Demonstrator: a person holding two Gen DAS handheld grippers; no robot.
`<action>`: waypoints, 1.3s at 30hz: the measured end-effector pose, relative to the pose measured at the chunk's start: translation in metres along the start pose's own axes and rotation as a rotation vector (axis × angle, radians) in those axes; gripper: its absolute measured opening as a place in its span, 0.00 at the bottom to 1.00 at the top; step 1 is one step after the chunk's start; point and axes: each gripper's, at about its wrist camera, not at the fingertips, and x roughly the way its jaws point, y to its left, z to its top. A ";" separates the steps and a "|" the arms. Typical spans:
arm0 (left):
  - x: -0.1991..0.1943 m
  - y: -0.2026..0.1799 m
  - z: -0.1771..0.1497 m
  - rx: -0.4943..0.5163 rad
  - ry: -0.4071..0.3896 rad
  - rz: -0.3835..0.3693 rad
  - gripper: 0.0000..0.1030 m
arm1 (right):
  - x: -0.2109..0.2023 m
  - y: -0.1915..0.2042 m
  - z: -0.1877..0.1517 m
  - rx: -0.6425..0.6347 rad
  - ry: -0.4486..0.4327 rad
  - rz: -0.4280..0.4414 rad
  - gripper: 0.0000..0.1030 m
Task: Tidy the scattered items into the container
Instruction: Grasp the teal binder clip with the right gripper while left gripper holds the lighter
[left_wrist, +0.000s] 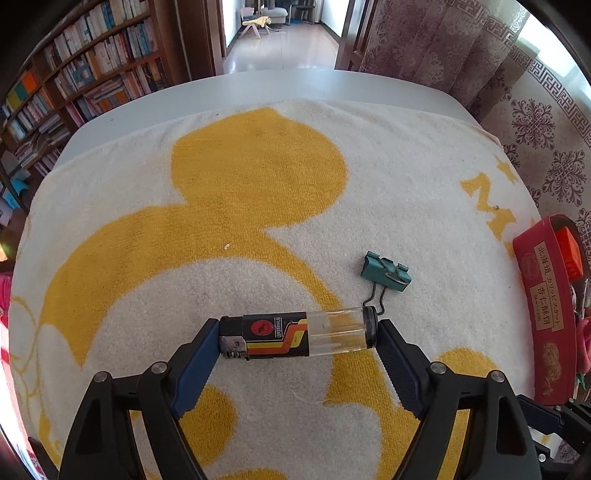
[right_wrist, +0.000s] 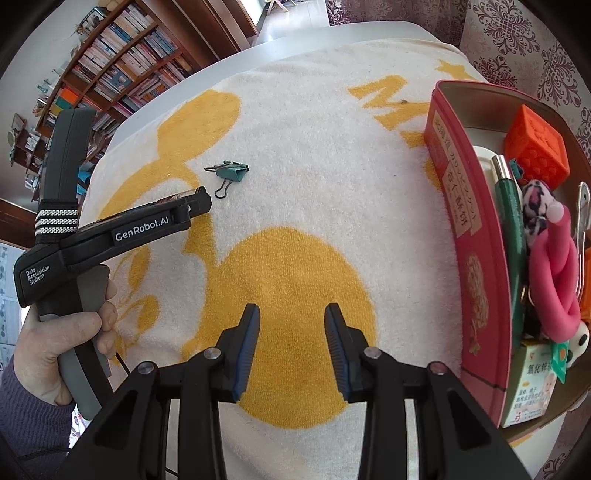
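So the lighter (left_wrist: 297, 336) is clamped lengthwise between the left gripper (left_wrist: 295, 341) jaws, one blue pad pressed on each end, held over the yellow-and-white towel (left_wrist: 258, 192). A teal binder clip (left_wrist: 386, 271) is seen lying on the towel just beyond the right-hand jaw, its wire handle close to the lighter's clear end. The right gripper (right_wrist: 291, 314) is kept parted with nothing between its jaws. The red tin (right_wrist: 465, 229), already stuffed with bits, is parked to the right of those jaws.

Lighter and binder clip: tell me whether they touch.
Cannot tell. In the left wrist view the binder clip's wire handle meets the lighter's end, with neither contact nor gap plain.
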 end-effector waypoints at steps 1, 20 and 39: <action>-0.003 0.009 0.001 -0.009 -0.001 -0.001 0.82 | 0.000 0.003 0.005 -0.006 -0.007 0.005 0.39; -0.027 0.073 -0.027 -0.110 0.009 0.023 0.82 | 0.069 0.050 0.107 0.123 0.031 0.073 0.39; -0.036 0.063 -0.033 -0.100 0.016 0.011 0.82 | 0.070 0.059 0.088 -0.059 -0.023 -0.074 0.05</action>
